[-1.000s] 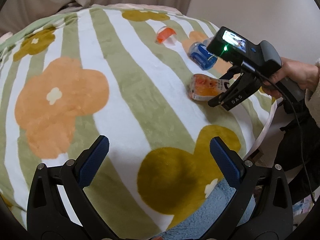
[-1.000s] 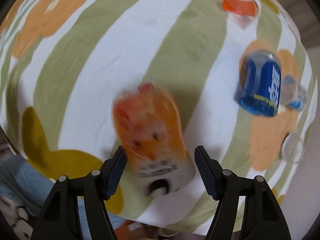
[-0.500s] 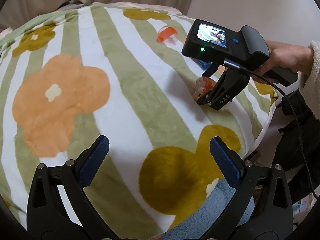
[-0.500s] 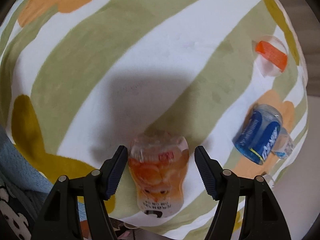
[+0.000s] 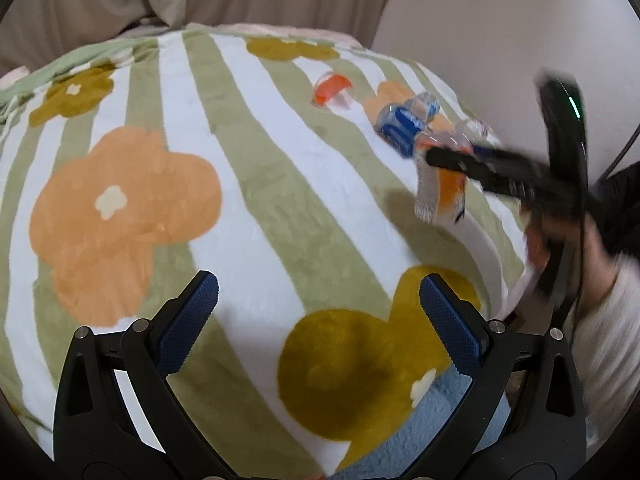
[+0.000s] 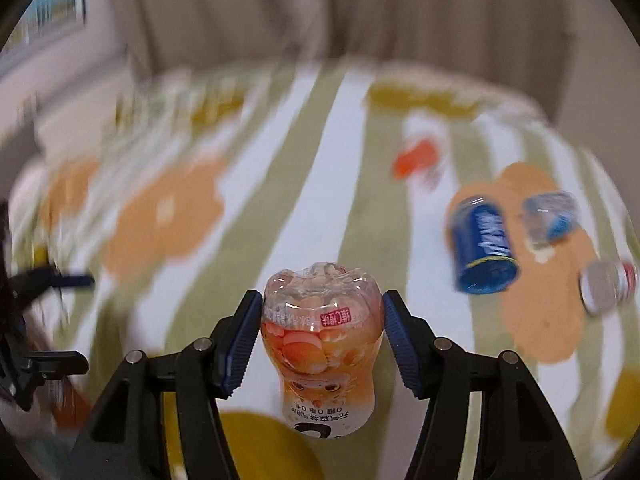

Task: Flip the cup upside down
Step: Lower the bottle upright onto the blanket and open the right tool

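Note:
The cup is a clear plastic cup with an orange printed label (image 6: 322, 344). My right gripper (image 6: 322, 340) is shut on its upper body and holds it with its closed base up and its mouth down. In the left wrist view the same cup (image 5: 442, 190) hangs, blurred, from the right gripper (image 5: 440, 164) a little above the blanket at the far right. My left gripper (image 5: 318, 320) is open and empty, low over the near part of the striped flower blanket (image 5: 240, 208).
On the blanket lie a blue cup on its side (image 6: 484, 248), a small clear-and-blue cup (image 6: 550, 218), a cup with a red band (image 6: 608, 286) and an orange-banded clear cup (image 6: 416, 160). A curtain and wall stand behind. The blanket's edge drops off at the right (image 5: 516, 292).
My right gripper has closed on the orange-label cup, lifted it off the blanket and swung to a level pose, turning the cup base up. The left gripper has hardly moved.

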`<state>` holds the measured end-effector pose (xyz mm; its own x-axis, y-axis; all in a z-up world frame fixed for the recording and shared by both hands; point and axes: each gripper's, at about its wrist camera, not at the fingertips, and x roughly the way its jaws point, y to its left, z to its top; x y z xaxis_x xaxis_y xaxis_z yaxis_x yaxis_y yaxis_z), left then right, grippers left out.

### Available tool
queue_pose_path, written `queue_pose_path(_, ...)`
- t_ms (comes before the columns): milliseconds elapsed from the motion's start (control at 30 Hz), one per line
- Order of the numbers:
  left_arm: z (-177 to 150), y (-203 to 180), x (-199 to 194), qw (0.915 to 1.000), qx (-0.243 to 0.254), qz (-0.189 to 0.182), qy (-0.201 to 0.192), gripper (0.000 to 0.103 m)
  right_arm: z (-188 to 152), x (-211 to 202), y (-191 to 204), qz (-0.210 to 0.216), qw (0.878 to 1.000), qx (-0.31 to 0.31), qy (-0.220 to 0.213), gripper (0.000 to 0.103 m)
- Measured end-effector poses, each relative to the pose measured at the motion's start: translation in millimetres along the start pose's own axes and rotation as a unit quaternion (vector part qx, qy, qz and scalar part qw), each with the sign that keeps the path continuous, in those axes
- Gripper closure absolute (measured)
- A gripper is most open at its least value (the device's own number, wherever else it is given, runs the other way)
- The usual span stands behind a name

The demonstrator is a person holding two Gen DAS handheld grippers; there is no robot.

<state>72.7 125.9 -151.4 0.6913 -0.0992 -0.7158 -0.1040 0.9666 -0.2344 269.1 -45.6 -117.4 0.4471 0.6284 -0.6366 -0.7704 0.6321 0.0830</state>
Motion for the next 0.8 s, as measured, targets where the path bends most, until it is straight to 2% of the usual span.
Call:
queue_pose_path(67, 3, -3, 2, 1.0, 0.0, -0.002, -0.004, 0.002, -19, -6, 0, -0.007, 0.998, 0.036, -0.06, 0.046)
queue_pose_path(100, 4, -4, 3, 1.0, 0.002, 0.001, -0.006, 0.002, -28, 0, 0, -0.007, 0.996, 0.051, -0.075, 0.046)
queue_pose_path(167, 6, -9, 2, 0.9998, 0.01, 0.007, -0.013, 0.002, -44, 6, 1, -0.009, 0.992, 0.074, -0.1, 0.046)
queue_pose_path(300, 10, -16, 4, 0.9995, 0.019, 0.012, -0.02, 0.002, -72, -4, -6, -0.025, 0.988, 0.073, -0.131, 0.046)
queue_pose_path(533, 15, -24, 11, 0.9995, 0.019, -0.003, -0.026, 0.002, -95, -9, -5, -0.043, 0.99, 0.043, -0.129, 0.046)
queue_pose_path(800, 17, -31, 7, 0.9991, 0.023, -0.005, -0.034, 0.002, -101, -13, 1, -0.066, 0.988, 0.054, -0.132, 0.045)
